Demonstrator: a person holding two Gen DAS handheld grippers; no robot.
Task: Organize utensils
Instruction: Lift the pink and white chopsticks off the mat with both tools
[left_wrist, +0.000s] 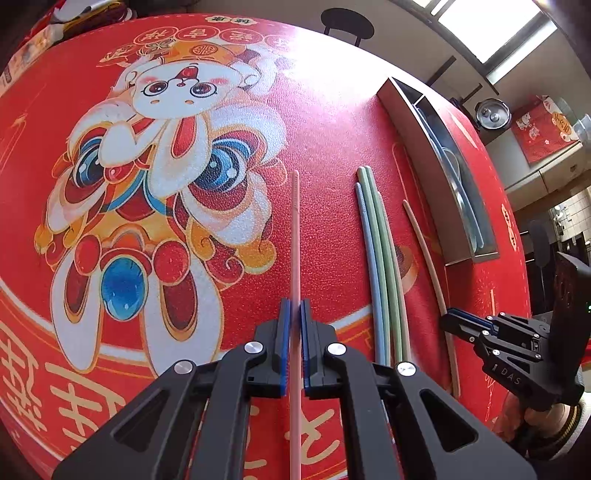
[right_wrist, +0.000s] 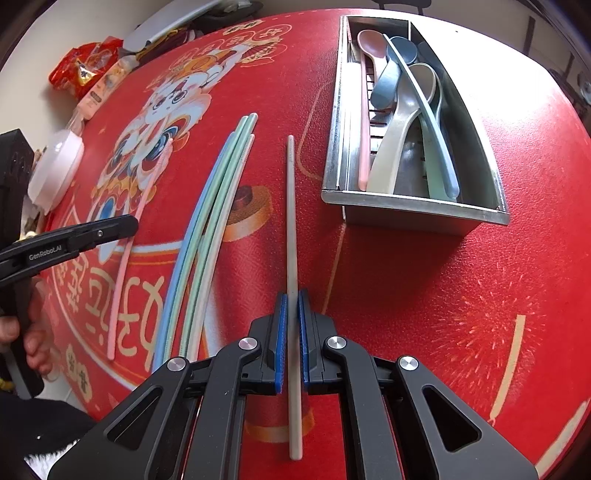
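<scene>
Pink chopstick (left_wrist: 295, 236) clamped in left gripper (left_wrist: 294, 314) fingers; right gripper (right_wrist: 292, 306) fingers clamp beige chopstick (right_wrist: 291, 221).

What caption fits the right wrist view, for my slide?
Right gripper shut on a beige chopstick beside the metal utensil tray.

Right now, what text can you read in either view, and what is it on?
"GenRobot.AI": side of the left gripper.
"DAS": body of the right gripper; anything before it is unclear.
Large gold Chinese characters and round medallions: red tablecloth; upside down, not reliably readable.
Snack packets: print too small.
</scene>
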